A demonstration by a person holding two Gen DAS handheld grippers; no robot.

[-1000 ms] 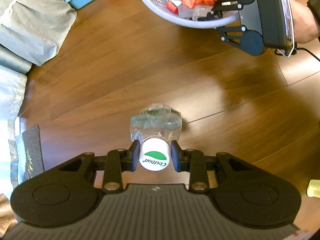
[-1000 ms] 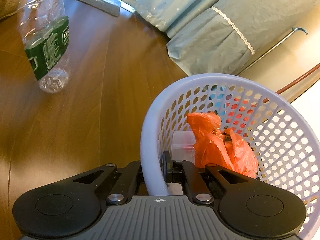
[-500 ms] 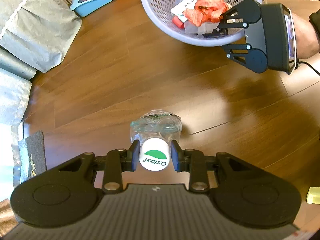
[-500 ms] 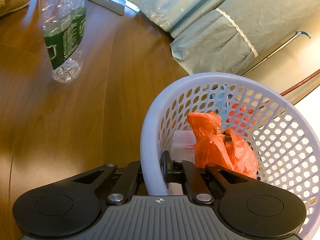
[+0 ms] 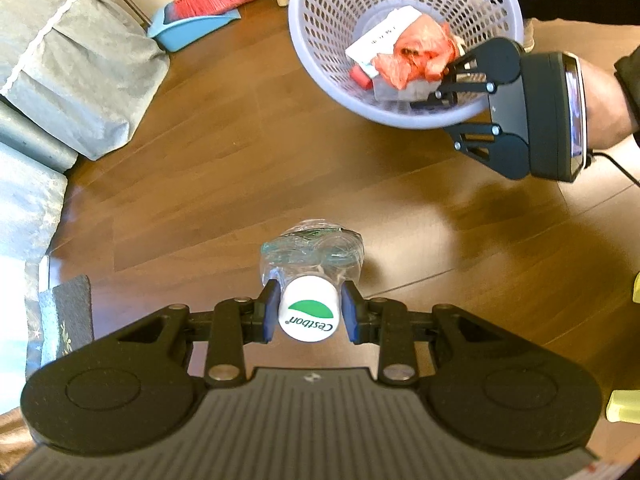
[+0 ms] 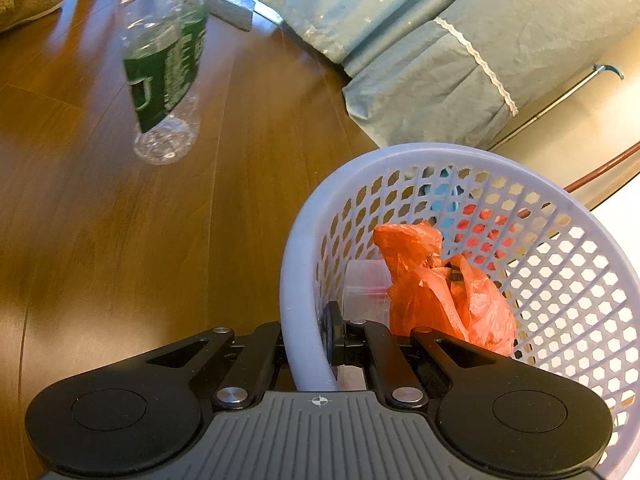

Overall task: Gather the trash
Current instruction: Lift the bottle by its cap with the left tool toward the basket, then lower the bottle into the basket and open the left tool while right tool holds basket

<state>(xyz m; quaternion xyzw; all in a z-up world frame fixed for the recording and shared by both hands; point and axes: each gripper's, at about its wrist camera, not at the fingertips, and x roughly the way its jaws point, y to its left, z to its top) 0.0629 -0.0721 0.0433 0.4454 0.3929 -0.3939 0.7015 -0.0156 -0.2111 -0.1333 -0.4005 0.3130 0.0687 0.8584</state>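
Wooden floor filled most of both views, with grey-blue bedding bunched at the left edge of the left wrist frame and a red broom in a blue dustpan at the top. Next in size came the lavender basket in the upper right, already holding an orange plastic bag, a white card and a clear tub. We judged it was held off the floor and tipped toward the bottle so the next piece could drop straight in. Our right gripper had its jaws closed on the basket's rim – one finger inside the wall, one outside. Smaller still was the clear bottle with the green label, hanging cap-up, well apart from the basket. Our left gripper pinched its white cap – jaws only part-way closed, both blue pads touching the cap's sides.
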